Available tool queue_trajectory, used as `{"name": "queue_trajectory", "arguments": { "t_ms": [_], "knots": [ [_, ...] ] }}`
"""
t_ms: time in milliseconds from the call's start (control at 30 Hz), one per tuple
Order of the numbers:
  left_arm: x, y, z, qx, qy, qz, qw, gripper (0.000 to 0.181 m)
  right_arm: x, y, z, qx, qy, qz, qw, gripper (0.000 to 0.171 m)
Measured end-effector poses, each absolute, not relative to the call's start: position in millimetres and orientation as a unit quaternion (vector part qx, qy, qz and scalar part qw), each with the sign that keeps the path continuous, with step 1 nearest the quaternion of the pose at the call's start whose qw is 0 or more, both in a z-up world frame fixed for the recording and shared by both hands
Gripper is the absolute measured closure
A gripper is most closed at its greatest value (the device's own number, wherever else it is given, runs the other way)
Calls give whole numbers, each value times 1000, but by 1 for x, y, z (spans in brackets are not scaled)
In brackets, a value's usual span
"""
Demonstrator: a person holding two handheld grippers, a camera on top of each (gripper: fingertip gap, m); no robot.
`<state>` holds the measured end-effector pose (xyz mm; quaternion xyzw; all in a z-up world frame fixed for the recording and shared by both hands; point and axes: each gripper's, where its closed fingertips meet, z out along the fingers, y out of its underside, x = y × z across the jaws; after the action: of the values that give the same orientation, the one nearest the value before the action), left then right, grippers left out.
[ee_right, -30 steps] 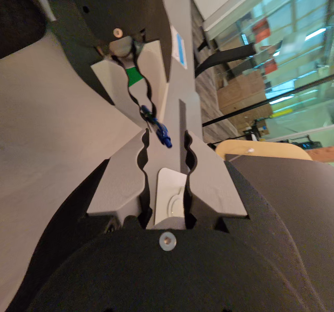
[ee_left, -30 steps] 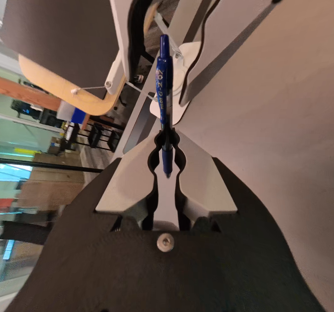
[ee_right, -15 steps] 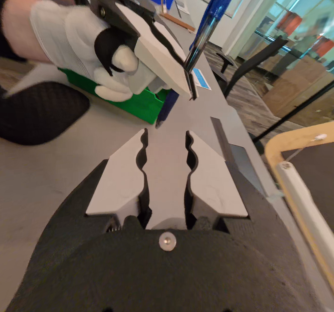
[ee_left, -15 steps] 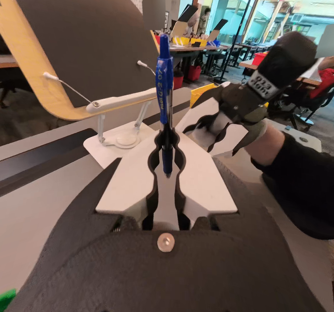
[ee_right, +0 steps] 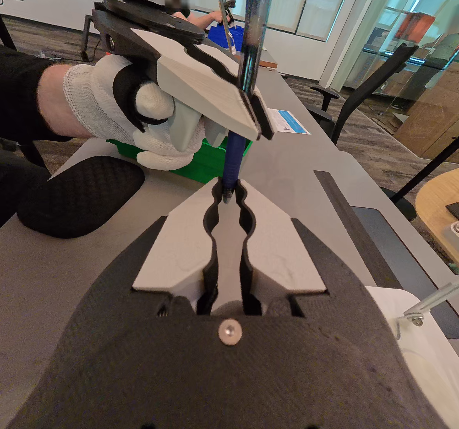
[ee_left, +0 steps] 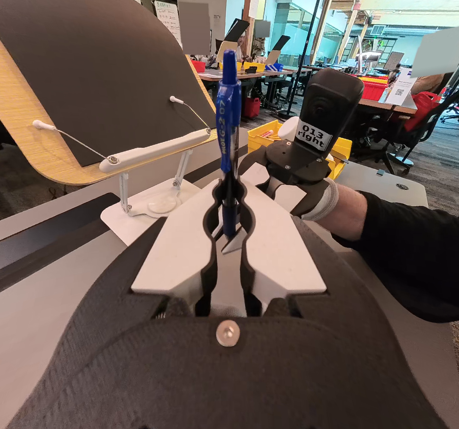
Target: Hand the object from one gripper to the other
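Note:
A blue pen (ee_left: 228, 129) stands upright, clamped at its lower barrel by my left gripper (ee_left: 229, 188), which is shut on it. In the right wrist view the pen's blue grip (ee_right: 231, 163) hangs below the left gripper (ee_right: 258, 129), and its tip sits between the fingertips of my right gripper (ee_right: 228, 186). The right jaws are closed narrowly on that lower end. The right gripper also shows in the left wrist view (ee_left: 293, 168), coming in from the right under the left fingers, held by a gloved hand.
A wooden stand with a dark board (ee_left: 99, 69) sits on a white base (ee_left: 149, 208) at the left. A yellow bin (ee_left: 263, 136) is behind the right gripper. A green bin (ee_right: 198, 163), a black mesh pad (ee_right: 82, 193) and a paper card (ee_right: 290, 121) lie on the grey table (ee_right: 285, 181). The tips of one gripper are about 6 cm away from the tips of the other.
The right gripper moved in under the left one and its jaws narrowed from wide open onto the pen's lower end. The left gripper kept its hold and turned upright.

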<state>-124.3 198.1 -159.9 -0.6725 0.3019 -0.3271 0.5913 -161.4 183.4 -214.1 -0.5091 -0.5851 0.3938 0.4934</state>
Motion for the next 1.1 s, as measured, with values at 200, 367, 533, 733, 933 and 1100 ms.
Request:
{"name": "queue_trajectory", "arguments": {
  "t_ms": [200, 367, 533, 733, 933, 1100],
  "knots": [
    [-128, 201, -160, -673, 303, -308, 601, 172, -155, 197, -209, -507, -588, 334, 534, 164],
    [-140, 196, -178, -713, 305, -281, 566, 154, -136, 214, -198, -488, -609, 208, 590, 165],
    [-132, 130, -197, -741, 440, -253, 439, 157, -117, 232, -207, -465, -662, 35, 587, 164],
    [-129, 116, -153, -737, 532, -163, 384, 151, -115, 223, -221, -402, -727, -87, 549, 164],
    [-153, 159, -168, -803, 506, -217, 227, 149, -147, 196, -208, -315, -730, -147, 589, 165],
    [-157, 156, -211, -823, 503, -238, 115, 151, -162, 194, -208, -295, -716, -165, 611, 165]
  ]
}}
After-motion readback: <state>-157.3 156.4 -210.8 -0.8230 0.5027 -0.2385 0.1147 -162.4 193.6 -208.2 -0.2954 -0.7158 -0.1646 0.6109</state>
